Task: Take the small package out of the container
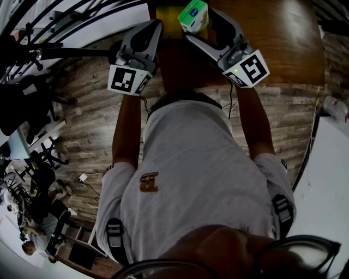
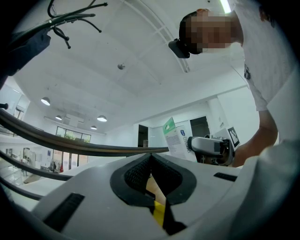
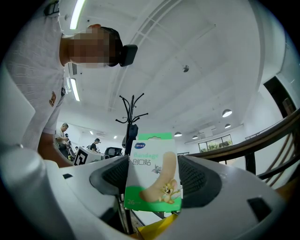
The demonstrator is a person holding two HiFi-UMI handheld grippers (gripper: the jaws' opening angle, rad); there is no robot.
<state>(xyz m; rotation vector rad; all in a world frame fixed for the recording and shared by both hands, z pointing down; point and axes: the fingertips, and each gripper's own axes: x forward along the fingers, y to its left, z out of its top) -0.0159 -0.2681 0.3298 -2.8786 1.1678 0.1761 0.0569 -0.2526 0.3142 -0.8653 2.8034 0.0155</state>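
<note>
The small package (image 1: 193,15), a green and white bandage box with a cartoon print, is clamped upright between the jaws of my right gripper (image 1: 197,24). In the right gripper view the package (image 3: 152,187) fills the gap of my right gripper (image 3: 152,164). My left gripper (image 1: 154,24) sits close to its left, jaws together and empty. In the left gripper view my left gripper (image 2: 151,157) points upward, and the package (image 2: 174,137) shows beyond it in the right gripper (image 2: 211,146). A yellow edge (image 3: 152,229) shows below the jaws; the container itself is hidden.
A brown wooden table (image 1: 272,38) lies ahead of the person, on a wood-plank floor (image 1: 87,98). A white table (image 1: 332,180) stands at the right, dark chairs (image 1: 43,163) at the left. A coat stand (image 3: 131,110) and people are far off.
</note>
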